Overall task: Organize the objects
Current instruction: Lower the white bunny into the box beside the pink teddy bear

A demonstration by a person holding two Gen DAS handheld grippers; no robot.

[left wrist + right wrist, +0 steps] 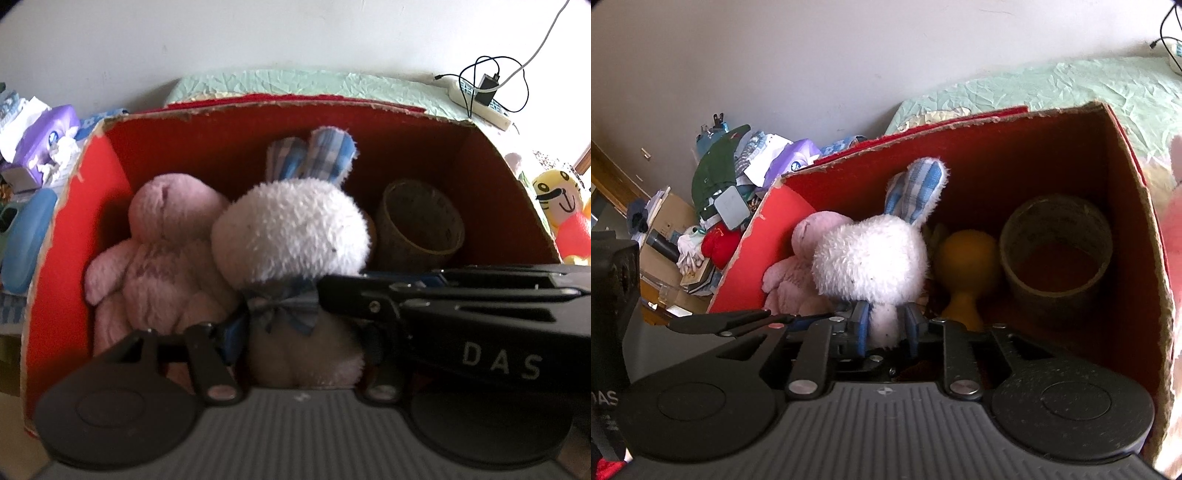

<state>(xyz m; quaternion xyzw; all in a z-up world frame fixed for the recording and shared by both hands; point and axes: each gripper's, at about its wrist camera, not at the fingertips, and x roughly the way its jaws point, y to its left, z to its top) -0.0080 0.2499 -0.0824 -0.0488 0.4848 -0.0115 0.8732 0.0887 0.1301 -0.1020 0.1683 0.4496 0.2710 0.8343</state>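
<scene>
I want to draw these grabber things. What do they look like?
Both are black. The right gripper has blue finger pads, silver rivets, two round discs and a ribbed grey base. The left gripper looks alike, with blue pads too. White letters "DAS" mark the black arm crossing the left view.

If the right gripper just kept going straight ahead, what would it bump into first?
Most likely the white bunny. Part of its fluffy body already sits between the right gripper's blue pads, so pushing on would press into the bunny's body and head, well before the back wall of the red box.
</scene>
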